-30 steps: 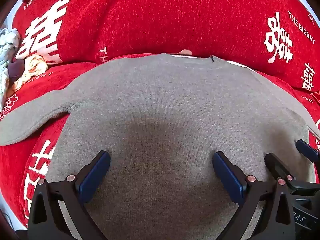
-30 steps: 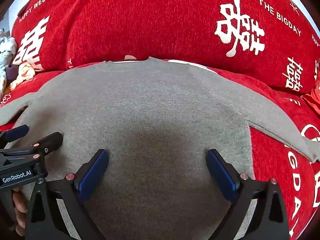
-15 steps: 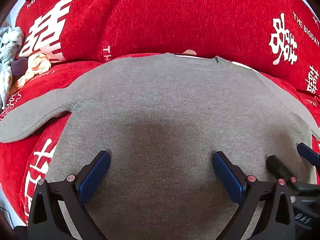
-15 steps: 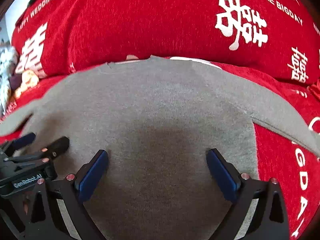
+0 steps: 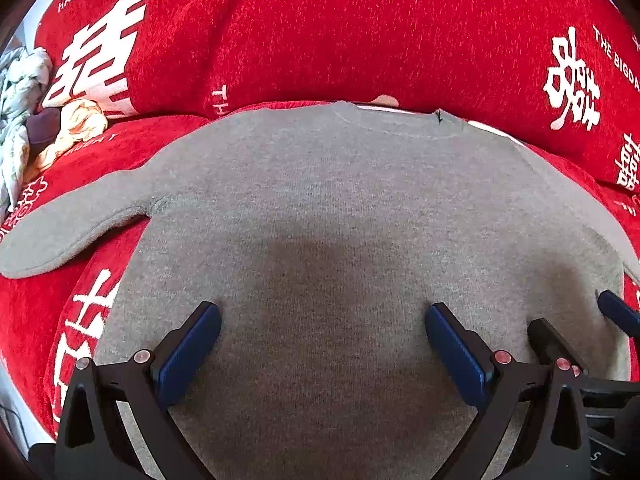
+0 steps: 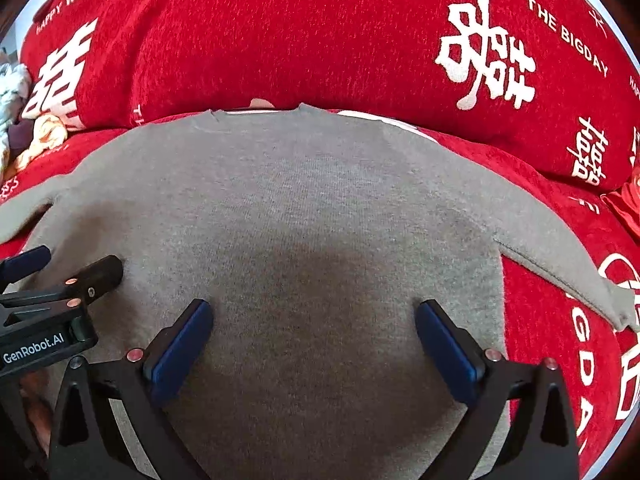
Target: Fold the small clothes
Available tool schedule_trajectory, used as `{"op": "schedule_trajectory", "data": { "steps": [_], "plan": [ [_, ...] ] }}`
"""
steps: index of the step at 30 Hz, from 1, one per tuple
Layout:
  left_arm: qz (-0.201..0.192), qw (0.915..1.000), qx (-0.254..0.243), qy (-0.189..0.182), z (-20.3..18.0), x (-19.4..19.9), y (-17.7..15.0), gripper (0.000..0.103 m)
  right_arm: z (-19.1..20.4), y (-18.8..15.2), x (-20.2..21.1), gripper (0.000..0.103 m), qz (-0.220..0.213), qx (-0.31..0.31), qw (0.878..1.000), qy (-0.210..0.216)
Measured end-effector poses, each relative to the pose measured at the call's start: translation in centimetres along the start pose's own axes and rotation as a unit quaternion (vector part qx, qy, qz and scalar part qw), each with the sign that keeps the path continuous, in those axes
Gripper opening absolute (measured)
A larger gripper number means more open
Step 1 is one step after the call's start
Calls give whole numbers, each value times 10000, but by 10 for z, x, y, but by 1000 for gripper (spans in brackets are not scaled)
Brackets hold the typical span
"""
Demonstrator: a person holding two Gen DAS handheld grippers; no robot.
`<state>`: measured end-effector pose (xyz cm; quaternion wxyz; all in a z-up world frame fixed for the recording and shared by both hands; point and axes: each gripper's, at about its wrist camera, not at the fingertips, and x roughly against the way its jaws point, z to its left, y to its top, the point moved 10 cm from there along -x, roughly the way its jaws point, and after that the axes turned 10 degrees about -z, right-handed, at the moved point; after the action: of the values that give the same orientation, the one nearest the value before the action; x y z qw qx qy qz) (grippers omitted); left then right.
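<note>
A small grey knit sweater lies flat, neck away from me, on a red sofa seat; it also shows in the right wrist view. Its left sleeve sticks out to the left and its right sleeve to the right. My left gripper is open and empty, hovering over the lower body of the sweater. My right gripper is open and empty, beside it over the same area. Each gripper shows in the other's view, the right one and the left one.
A red sofa cover with white characters and lettering forms the seat and the backrest behind the sweater. A heap of pale crumpled clothes lies at the far left of the seat.
Both grippers have shifted only slightly over the sweater and stay open. The sweater has not moved.
</note>
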<state>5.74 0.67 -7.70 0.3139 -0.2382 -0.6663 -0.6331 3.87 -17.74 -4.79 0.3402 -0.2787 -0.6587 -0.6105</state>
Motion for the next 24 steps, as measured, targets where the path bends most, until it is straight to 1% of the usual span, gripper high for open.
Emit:
{"op": "schedule_trajectory", "data": {
  "steps": [5,9,12,16,24],
  "plan": [
    [236,9997,-9,100,1,2,2,103,0,2,0,102,152,38,9999,-1],
    [186,9994,-127,264,0,6,9,103,-2,6,3,102,116,157,9998,-73],
    [197,9994,-126,260,-5,7,15,103,-8,11,7,102,33,175,9998,-116],
    [278,9992,-158,248,-16,7,21,103,-22,16,11,102,-32,105,9998,-172],
    [318,9984,-393,268,-48,6,30,103,-66,24,15,102,-116,-101,9988,-472]
  ]
}}
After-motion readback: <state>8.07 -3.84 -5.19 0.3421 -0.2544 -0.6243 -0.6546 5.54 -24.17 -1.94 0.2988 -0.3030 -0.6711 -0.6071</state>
